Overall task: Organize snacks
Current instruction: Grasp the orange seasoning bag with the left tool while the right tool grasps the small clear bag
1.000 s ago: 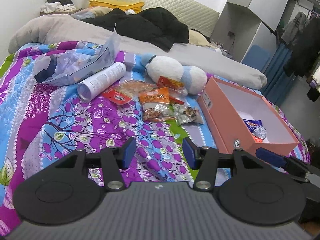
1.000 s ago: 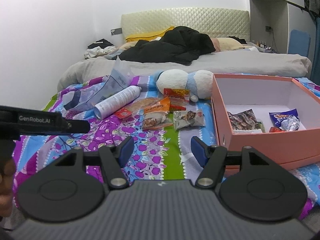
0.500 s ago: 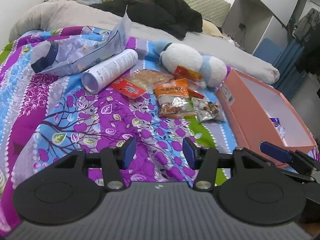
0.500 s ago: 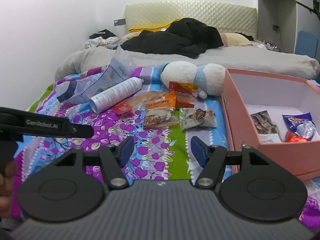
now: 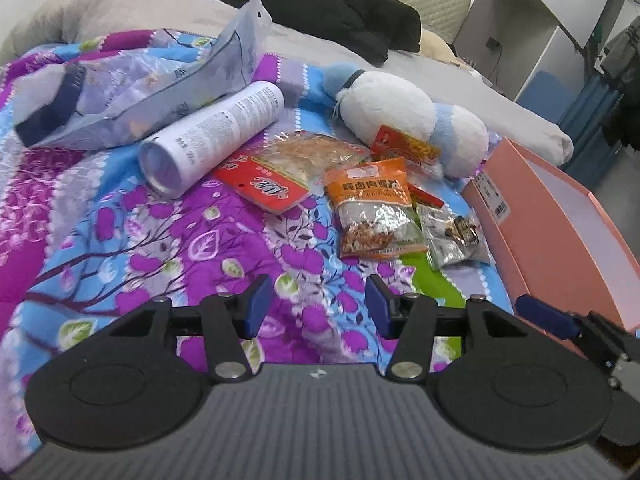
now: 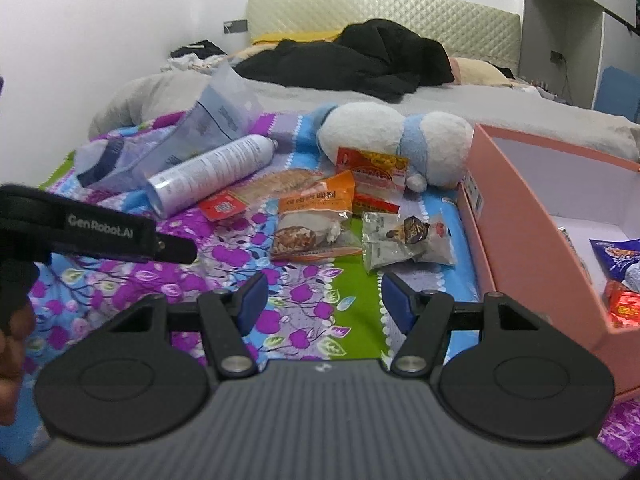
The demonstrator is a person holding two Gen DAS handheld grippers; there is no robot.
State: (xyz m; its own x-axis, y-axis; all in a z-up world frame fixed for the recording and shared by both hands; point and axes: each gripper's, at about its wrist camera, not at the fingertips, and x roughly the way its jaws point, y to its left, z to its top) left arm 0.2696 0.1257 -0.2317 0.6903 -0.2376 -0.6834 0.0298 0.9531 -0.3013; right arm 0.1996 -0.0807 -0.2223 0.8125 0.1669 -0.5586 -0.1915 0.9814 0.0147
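Observation:
Several snack packets lie on the floral blanket: an orange packet (image 5: pixel 370 208) (image 6: pixel 316 216), a silver packet (image 5: pixel 452 236) (image 6: pixel 404 240), a red-labelled clear packet (image 5: pixel 280 176) (image 6: pixel 224 206) and a red-yellow packet (image 5: pixel 404 146) (image 6: pixel 372 172) against a plush toy. A pink box (image 5: pixel 560 236) (image 6: pixel 520 224) at the right holds a few packets (image 6: pixel 618 260). My left gripper (image 5: pixel 316 306) is open and empty, short of the orange packet. My right gripper (image 6: pixel 322 296) is open and empty, short of the silver packet.
A white spray can (image 5: pixel 212 136) (image 6: pixel 208 172) and a large pale bag (image 5: pixel 140 92) (image 6: pixel 192 140) lie at the left. A white-blue plush toy (image 5: pixel 408 120) (image 6: pixel 396 140) lies behind the packets. Black clothes and pillows lie further back. The left gripper's body (image 6: pixel 92 228) shows at the right view's left.
Both grippers have moved forward and lower toward the snack packets, which now look larger and closer. Both stay open and empty.

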